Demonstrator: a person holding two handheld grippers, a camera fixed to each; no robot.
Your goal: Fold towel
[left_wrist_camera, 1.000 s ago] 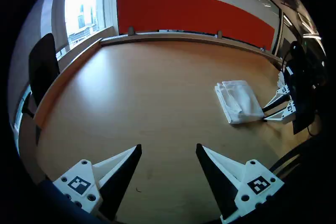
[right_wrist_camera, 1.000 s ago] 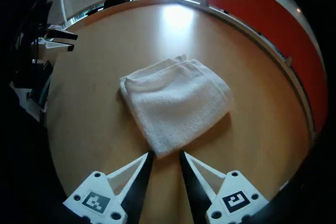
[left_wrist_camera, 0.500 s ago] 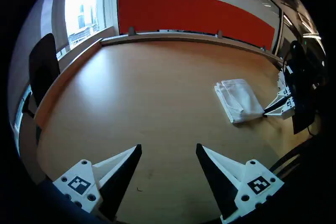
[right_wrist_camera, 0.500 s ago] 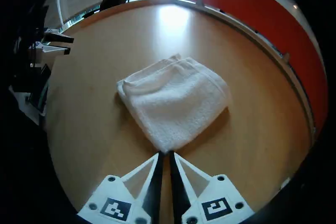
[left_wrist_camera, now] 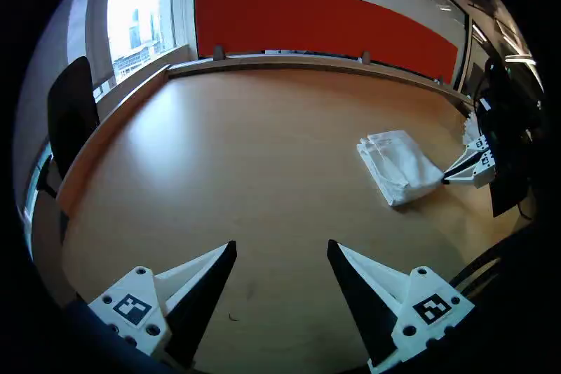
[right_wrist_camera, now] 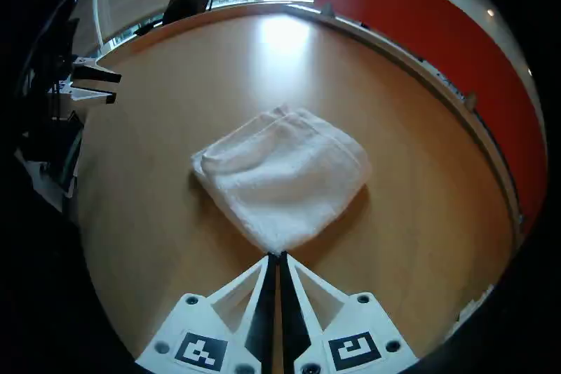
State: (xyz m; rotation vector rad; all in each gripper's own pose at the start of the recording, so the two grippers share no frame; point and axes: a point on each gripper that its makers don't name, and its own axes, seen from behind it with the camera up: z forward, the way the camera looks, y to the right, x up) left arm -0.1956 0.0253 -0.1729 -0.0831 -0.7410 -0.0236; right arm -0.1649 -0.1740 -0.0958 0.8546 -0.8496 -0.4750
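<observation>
In the left gripper view, my left gripper [left_wrist_camera: 280, 255] has its two fingers spread wide apart, with nothing between them but bare wood. Each finger carries a black-and-white square marker near its base. The gripper hangs over the near part of the surface [left_wrist_camera: 245, 149] and touches nothing that I can see. The towel [left_wrist_camera: 400, 167] lies folded into a compact white bundle well off to the right on the same surface. The right gripper [left_wrist_camera: 445, 178] sits at the towel's right-hand corner, fingers drawn together. A red panel [left_wrist_camera: 322, 23] runs along the far edge, a dark chair [left_wrist_camera: 70, 111] stands at the left, and a small sign on the wall above the panel is too small for me to read.

In the right gripper view, the right gripper [right_wrist_camera: 277, 256] is pressed almost together, with just a thin sliver between the fingers. Both of them bear the same kind of square marker. Their tips meet the nearest corner of the towel [right_wrist_camera: 280, 170], which lies flat on the surface [right_wrist_camera: 421, 234] as a folded square turned corner-on to me. I cannot tell whether any cloth is caught between the tips. The left gripper [right_wrist_camera: 116, 88] shows far to the left, fingers apart, well away from the towel.
</observation>
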